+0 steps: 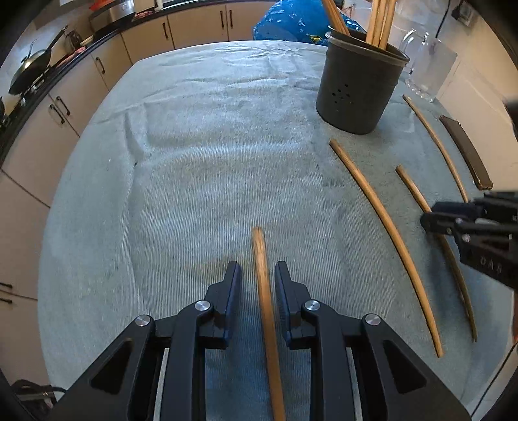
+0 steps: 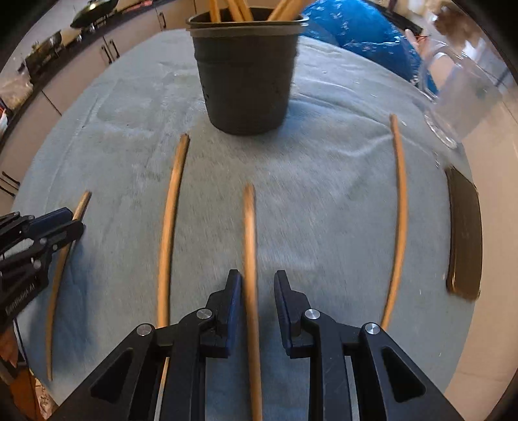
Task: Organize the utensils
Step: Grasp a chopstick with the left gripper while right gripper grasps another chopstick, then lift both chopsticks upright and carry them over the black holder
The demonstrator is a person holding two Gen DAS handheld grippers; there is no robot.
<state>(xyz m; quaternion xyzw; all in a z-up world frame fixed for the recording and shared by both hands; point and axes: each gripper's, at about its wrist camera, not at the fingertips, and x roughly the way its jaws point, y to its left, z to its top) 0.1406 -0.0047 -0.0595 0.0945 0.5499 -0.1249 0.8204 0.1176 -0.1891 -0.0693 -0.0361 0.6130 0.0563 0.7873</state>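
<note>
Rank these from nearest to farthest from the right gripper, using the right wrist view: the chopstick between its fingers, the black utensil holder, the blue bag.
1. Chopstick, running between the right gripper's fingers.
2. Black utensil holder, straight ahead on the cloth.
3. Blue bag, behind the holder, to the upper right.

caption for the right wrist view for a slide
Right hand-held gripper straddles a wooden chopstick on the grey cloth, dark utensil pot ahead.

blue plastic bag (image 1: 291,22) behind the desk, clear glass mug (image 1: 427,64), wok (image 1: 30,66) on the stove, cream cabinets (image 1: 194,26)
</note>
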